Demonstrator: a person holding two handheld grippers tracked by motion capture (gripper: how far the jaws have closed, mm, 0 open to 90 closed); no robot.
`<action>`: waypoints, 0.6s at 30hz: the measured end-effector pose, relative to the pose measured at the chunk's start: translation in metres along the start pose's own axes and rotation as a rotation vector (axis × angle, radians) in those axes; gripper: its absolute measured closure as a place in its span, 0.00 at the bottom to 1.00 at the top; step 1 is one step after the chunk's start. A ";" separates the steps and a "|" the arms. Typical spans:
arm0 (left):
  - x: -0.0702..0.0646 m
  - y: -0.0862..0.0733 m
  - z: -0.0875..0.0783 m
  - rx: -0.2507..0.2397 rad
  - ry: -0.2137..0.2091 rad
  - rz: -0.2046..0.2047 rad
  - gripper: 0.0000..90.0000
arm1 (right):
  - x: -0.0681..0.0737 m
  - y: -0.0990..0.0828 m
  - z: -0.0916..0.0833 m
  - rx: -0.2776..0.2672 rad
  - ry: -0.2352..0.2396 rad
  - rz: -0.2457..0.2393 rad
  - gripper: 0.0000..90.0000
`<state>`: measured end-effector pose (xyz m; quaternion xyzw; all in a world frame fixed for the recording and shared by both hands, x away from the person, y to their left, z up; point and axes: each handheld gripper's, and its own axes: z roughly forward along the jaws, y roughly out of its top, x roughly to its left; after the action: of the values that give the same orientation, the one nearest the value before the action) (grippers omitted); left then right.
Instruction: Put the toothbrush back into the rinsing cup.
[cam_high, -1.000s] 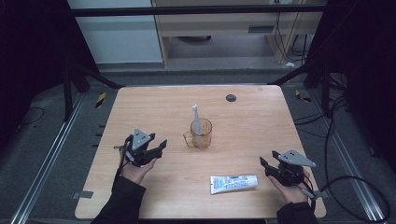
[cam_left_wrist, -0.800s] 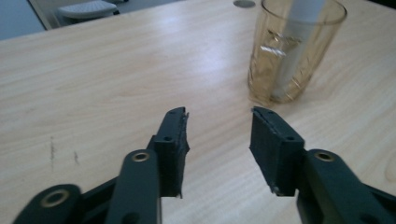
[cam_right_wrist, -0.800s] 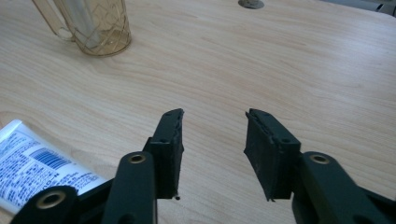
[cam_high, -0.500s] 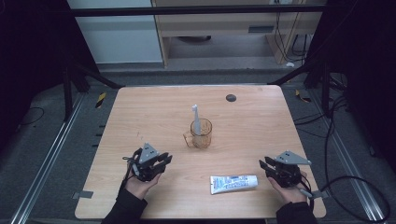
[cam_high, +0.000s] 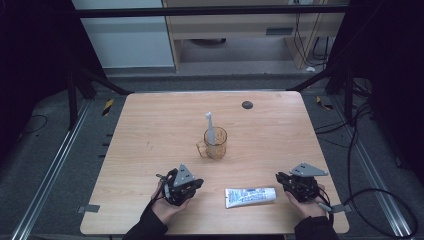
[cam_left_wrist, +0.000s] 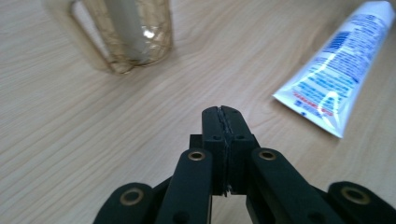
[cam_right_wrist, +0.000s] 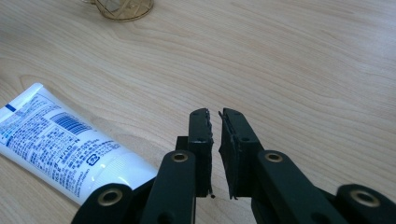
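**Toothpaste tube lies flat between two empty tongs**

The toothpaste tube lies flat on the table, in the gap between the left tongs and the right tongs. In the high view its long axis runs from one tongs to the other, almost level across the table. The flat crimped end points at the left tongs, and the other end points at the right tongs and sits just beside them. In the left gripper view the tube is ahead and to the right of the jaws, crimped end nearest, its length running away up and to the right. In the right gripper view the tube is to the left of the jaws and close beside the base of the left jaw.

The left tongs have just been closing, and their jaws now meet along a thin seam with nothing between them. They hang above bare wood and touch neither the tube nor the cup.

The right tongs have also just been closing. A narrow slit is left between their jaws, and only the table top shows through it. They hold nothing.

The amber glass cup, with a white toothbrush standing in it, is beyond both tongs, farther up the table and nearer the left pair.
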<state>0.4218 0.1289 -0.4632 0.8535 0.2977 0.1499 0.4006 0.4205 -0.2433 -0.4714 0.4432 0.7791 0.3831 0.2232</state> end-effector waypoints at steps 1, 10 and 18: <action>-0.003 0.001 0.002 0.003 -0.009 0.007 0.99 | 0.000 0.000 0.000 0.002 0.002 0.003 0.93; -0.031 0.007 0.017 0.034 -0.093 0.058 1.00 | 0.002 -0.001 0.003 0.021 0.027 0.008 0.98; -0.052 0.010 0.029 0.065 -0.145 0.110 1.00 | 0.004 -0.002 0.007 0.044 0.052 0.005 1.00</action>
<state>0.3993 0.0737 -0.4748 0.8896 0.2252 0.1000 0.3845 0.4220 -0.2377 -0.4770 0.4398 0.7918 0.3778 0.1922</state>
